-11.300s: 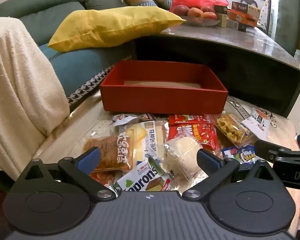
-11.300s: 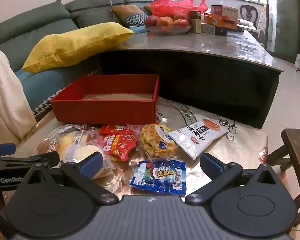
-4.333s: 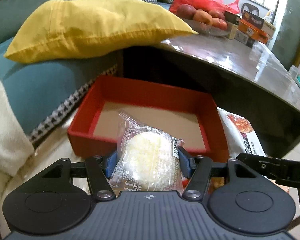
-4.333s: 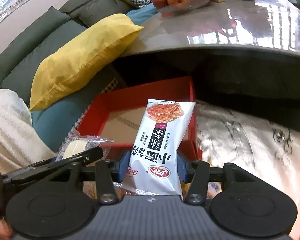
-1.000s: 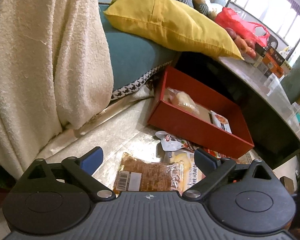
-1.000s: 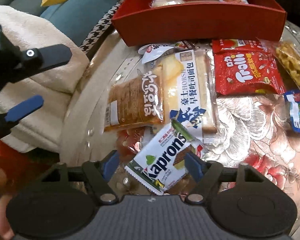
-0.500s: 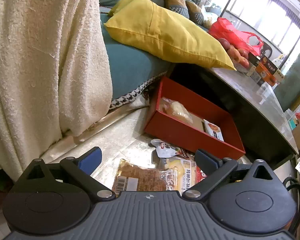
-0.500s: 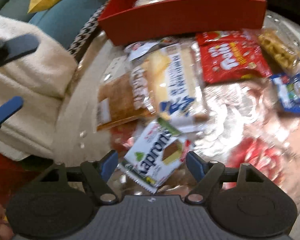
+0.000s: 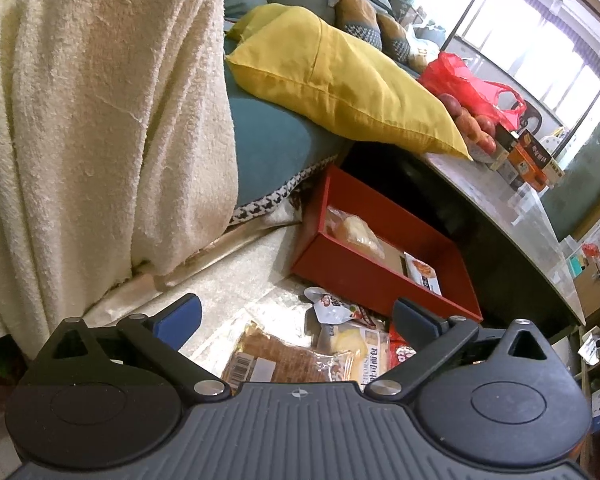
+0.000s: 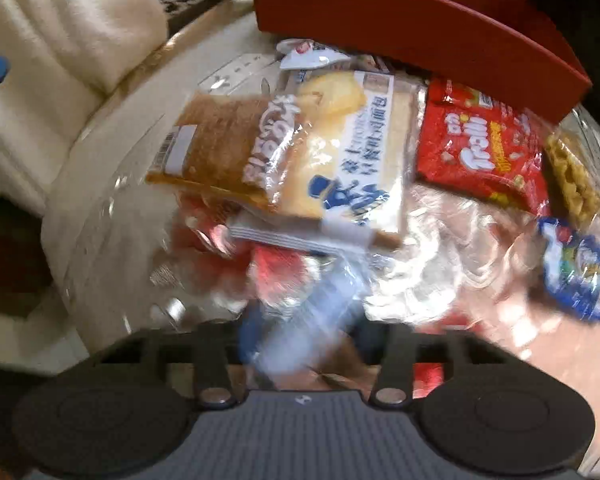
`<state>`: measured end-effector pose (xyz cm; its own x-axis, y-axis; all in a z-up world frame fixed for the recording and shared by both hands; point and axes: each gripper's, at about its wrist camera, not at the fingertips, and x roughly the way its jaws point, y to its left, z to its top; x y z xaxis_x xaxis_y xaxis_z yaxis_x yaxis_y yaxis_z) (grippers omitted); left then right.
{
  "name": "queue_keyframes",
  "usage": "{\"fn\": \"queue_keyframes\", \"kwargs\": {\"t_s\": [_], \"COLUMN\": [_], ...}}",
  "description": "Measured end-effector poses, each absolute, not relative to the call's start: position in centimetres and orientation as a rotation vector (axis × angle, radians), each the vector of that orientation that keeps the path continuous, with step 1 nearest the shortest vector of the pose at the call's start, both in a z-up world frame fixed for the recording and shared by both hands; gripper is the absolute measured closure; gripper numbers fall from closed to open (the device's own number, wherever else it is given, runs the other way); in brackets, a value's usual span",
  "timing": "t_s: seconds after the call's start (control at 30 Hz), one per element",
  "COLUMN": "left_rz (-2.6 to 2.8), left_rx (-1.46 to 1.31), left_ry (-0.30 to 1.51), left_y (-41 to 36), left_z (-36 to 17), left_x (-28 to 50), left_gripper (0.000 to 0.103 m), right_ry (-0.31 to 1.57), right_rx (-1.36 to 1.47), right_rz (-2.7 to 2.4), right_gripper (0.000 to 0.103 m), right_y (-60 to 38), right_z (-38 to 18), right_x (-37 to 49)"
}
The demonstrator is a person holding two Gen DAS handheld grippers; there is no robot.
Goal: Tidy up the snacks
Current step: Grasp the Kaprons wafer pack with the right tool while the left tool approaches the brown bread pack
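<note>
Red box (image 10: pixel 452 12) lies ahead of your right gripper (image 10: pixel 304 332), whose jaws have just been closing on the blurred wafer packet (image 10: pixel 300 320); your left gripper (image 9: pixel 296 316) hangs wide open, empty.

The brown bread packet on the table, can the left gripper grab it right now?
Probably yes. The left gripper is open wide, and the brown bread packet lies just below its fingers with nothing on top. Only its far end touches the toast packet.
</note>
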<state>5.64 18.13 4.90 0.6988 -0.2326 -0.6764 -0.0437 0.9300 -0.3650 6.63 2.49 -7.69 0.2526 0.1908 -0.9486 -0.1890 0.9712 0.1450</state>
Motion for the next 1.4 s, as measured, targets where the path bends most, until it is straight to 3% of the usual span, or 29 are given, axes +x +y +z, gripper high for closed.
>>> {"fn": "queue_keyframes", "kwargs": {"t_s": [0.17, 0.57, 0.77, 0.83, 0.9, 1.07, 1.4], "left_rz": [-0.115, -0.095, -0.097, -0.096, -0.104, -0.1, 0.201], "left_rx": [-0.344, -0.234, -0.163, -0.162, -0.204, -0.416, -0.574], "left_ry": [0.808, 0.855, 0.91, 0.943, 1.004, 1.149, 1.195], "left_y": [17.4, 15.5, 15.0, 15.0, 15.0, 15.1, 12.7], "left_z": [4.6, 3.2, 1.4, 0.6, -0.7, -3.5, -5.9], "left_x": [6.0, 6.8, 7.0, 7.0, 7.4, 8.7, 11.7], "left_gripper": [0.0, 0.0, 0.0, 0.0, 0.0, 0.0, 0.0], "right_ry": [1.36, 1.271, 1.248, 1.243, 1.237, 1.203, 1.176], "right_rx": [-0.008, -0.146, -0.12, -0.067, 0.014, 0.057, 0.084], "right_rz": [0.3, 0.299, 0.357, 0.372, 0.395, 0.422, 0.49], "right_gripper": [0.064, 0.051, 0.061, 0.069, 0.088, 0.088, 0.087], "right_y": [-0.4, 0.7, -2.0, -3.7, -5.2, -6.7, -8.3], "right_z": [-7.5, -7.9, -7.5, -7.3, -7.0, -7.5, -8.0], "right_x": [6.4, 5.3, 4.7, 4.7, 5.0, 5.7, 5.2]}}
